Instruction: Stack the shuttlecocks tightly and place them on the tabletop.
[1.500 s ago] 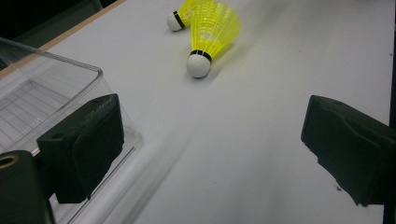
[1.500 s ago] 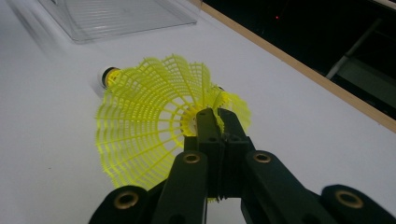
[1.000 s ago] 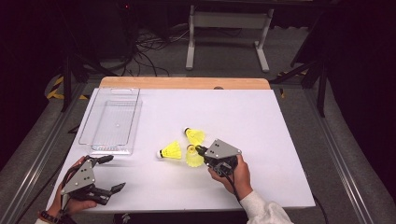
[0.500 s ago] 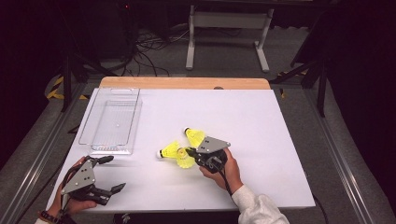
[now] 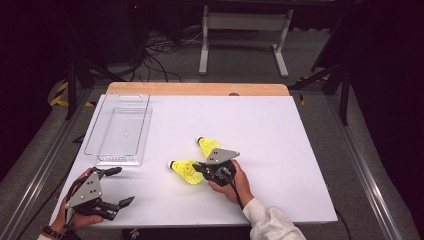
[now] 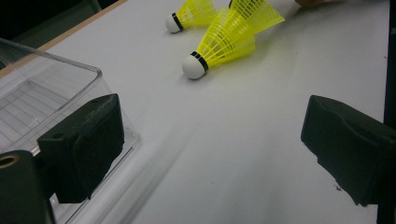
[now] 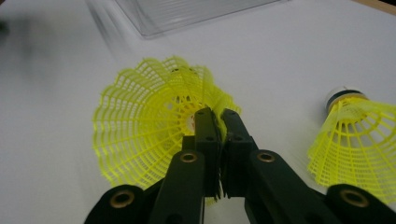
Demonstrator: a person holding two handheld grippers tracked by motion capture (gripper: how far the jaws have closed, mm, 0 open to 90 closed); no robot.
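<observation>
Two yellow shuttlecocks (image 5: 186, 171) near tray (image 5: 120, 131); right gripper (image 5: 202, 169) pinches one's flimsy mesh skirt rim — featherlight, crushable. Left gripper (image 5: 120, 186) wide, idle.

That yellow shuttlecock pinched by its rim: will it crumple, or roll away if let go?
The shuttlecock has a thin open mesh skirt, so it probably flexes under the right gripper rather than cracking. Mostly holes, it likely weighs very little. With a round white tip and cone shape, it would probably roll in a curve rather than straight.

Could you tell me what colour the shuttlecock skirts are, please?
Bright yellow mesh skirts, clearest in the right gripper view.
</observation>
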